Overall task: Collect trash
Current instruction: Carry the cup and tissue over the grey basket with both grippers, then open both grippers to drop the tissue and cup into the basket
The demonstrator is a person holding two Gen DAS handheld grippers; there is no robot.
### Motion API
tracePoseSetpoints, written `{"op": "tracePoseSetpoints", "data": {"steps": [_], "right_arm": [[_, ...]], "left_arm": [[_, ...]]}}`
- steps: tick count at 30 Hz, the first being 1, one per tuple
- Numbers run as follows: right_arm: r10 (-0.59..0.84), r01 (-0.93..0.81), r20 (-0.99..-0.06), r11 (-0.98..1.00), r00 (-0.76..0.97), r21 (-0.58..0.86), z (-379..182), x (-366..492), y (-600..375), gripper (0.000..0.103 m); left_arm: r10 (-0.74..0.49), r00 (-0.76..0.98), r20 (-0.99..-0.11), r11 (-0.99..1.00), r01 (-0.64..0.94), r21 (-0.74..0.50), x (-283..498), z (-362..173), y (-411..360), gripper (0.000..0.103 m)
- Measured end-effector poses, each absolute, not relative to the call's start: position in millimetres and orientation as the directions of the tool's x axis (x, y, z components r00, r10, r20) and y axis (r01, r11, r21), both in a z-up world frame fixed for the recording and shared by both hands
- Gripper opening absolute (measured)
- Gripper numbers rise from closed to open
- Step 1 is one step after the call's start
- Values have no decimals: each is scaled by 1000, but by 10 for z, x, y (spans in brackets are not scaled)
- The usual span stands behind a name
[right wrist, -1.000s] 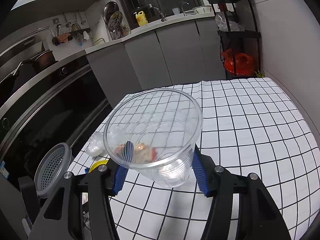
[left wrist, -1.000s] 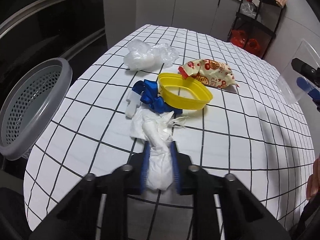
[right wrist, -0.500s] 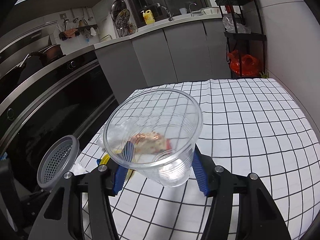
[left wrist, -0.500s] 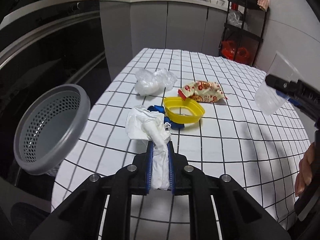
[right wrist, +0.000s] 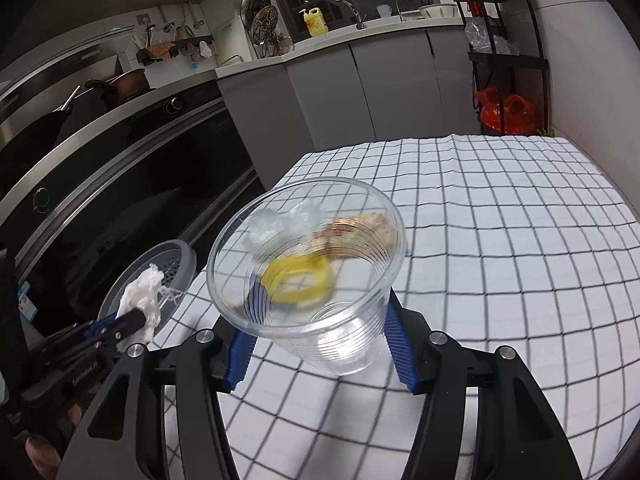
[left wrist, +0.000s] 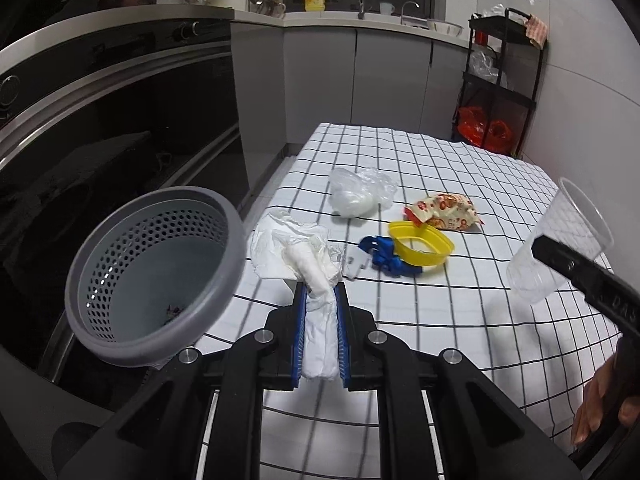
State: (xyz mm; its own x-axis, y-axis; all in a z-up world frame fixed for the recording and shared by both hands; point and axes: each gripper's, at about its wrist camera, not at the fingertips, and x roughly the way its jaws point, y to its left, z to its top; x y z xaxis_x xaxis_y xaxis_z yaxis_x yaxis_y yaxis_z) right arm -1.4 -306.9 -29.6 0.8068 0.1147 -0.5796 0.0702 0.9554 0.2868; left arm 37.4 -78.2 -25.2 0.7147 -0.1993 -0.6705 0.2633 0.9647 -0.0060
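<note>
Left wrist view: the left gripper (left wrist: 320, 304) is clenched on a crumpled white tissue (left wrist: 316, 320), which is lifted off the table (left wrist: 460, 340), its loose end fanning out beyond the fingertips toward the grey basket (left wrist: 156, 276). The basket sits at the table's near left edge, mouth tilted this way and almost empty. The tissue looks soft, light and squashy; pinched through its bulk as it is now, it should hold, though trailing shreds could snag on the basket rim when it is let go.

The right gripper (right wrist: 320, 340) grasps a clear cup (right wrist: 308, 272) low on its wall, mouth tipped forward, above the table at the right. The cup looks thin and springy, easy to dent or pop out of the grip, so a light squeeze near the stiffer base seems safest.

On the table beyond lie a yellow ring (left wrist: 422, 242) touching a blue strap (left wrist: 384, 256), a snack wrapper (left wrist: 444, 212) just past them, and a clear bag (left wrist: 358, 196) farther left. The wrapper and bag will likely be slippery and crinkly; pinch a bunched fold. The ring looks stiff; grip across its rim.
</note>
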Motion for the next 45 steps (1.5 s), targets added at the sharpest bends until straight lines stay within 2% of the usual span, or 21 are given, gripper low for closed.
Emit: {"op": "tracePoseSetpoints", "data": {"steps": [9,17,27,45], "right_arm": [[178,-15,-568,960,804,280,-253,73,-2328,56],[254,-90,-584,951,771,295,-281,493,-1658,56],[281,-163,-609,956,741,243,-257,933,-967,56],[286,-187,-690,958,665,217,-487,1495,-498,56]], "left_arm": [[-131,760,-636,985,175,6,588,-136,-99,14],[-54,792,-608,995,94,34,813,-57,598,14],[-12,770,-638,999,33,22,1273,-238,1151,14],[-10,697,-717,1000,-13,-27,1672,-616,1478,15]]}}
